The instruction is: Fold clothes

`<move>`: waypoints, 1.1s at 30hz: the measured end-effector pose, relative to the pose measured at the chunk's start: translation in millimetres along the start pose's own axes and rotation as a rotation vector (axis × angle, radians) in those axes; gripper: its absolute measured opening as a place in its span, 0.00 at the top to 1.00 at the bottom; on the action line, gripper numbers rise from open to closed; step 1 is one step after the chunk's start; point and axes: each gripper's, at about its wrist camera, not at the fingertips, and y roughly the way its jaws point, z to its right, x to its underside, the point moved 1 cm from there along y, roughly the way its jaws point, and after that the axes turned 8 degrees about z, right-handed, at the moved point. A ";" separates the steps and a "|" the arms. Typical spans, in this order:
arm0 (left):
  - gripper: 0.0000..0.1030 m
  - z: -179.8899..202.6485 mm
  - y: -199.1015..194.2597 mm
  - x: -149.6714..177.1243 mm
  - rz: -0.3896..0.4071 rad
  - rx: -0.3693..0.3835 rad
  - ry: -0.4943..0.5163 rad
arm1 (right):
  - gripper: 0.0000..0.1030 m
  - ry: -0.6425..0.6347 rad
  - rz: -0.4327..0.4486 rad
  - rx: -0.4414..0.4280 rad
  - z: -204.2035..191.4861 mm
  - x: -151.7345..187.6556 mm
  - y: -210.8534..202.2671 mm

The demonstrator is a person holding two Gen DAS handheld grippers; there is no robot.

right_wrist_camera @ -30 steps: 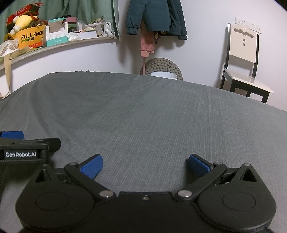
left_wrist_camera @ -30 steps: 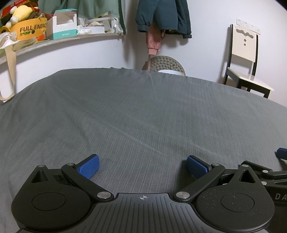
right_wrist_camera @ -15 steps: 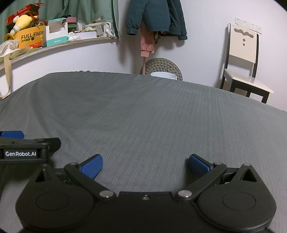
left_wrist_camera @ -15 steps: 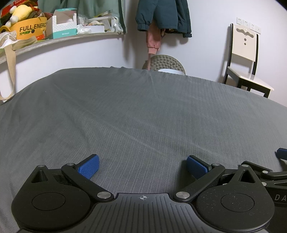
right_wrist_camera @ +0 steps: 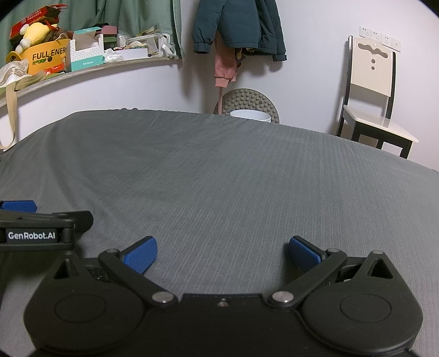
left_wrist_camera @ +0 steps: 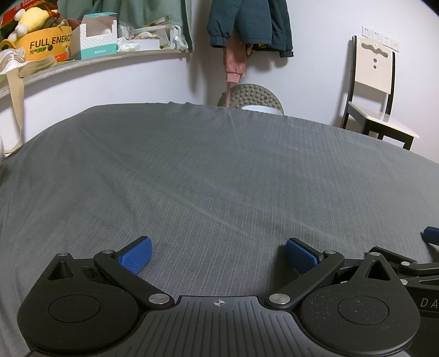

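A grey ribbed sheet [left_wrist_camera: 219, 170] [right_wrist_camera: 225, 175] covers the bed and fills both views; no loose garment lies on it. My left gripper [left_wrist_camera: 218, 254] hovers low over the near part of the sheet, open, its blue pads wide apart with nothing between them. My right gripper [right_wrist_camera: 222, 254] sits just to its right, also open and empty. Part of the right gripper shows at the right edge of the left wrist view, and the left gripper's side [right_wrist_camera: 41, 228] shows at the left of the right wrist view.
A dark teal jacket [left_wrist_camera: 248, 24] and a pink garment [left_wrist_camera: 234, 64] hang on the far wall. A cluttered shelf [left_wrist_camera: 90, 59] runs along the left wall. A cream and black chair [left_wrist_camera: 376, 90] stands at the right, a round studded mat [left_wrist_camera: 251, 94] behind the bed.
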 end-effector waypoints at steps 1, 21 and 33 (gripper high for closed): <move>0.00 -0.1 0.0 -0.1 0.000 0.000 0.000 | 0.00 0.000 0.000 0.000 -0.1 -0.2 0.0; 0.00 -2.0 0.4 0.3 0.002 0.000 -0.004 | 0.00 0.000 0.001 0.000 -0.4 0.2 0.2; 0.00 -2.1 0.5 0.4 0.002 -0.001 -0.004 | 0.00 -0.001 0.001 0.000 0.1 0.6 0.1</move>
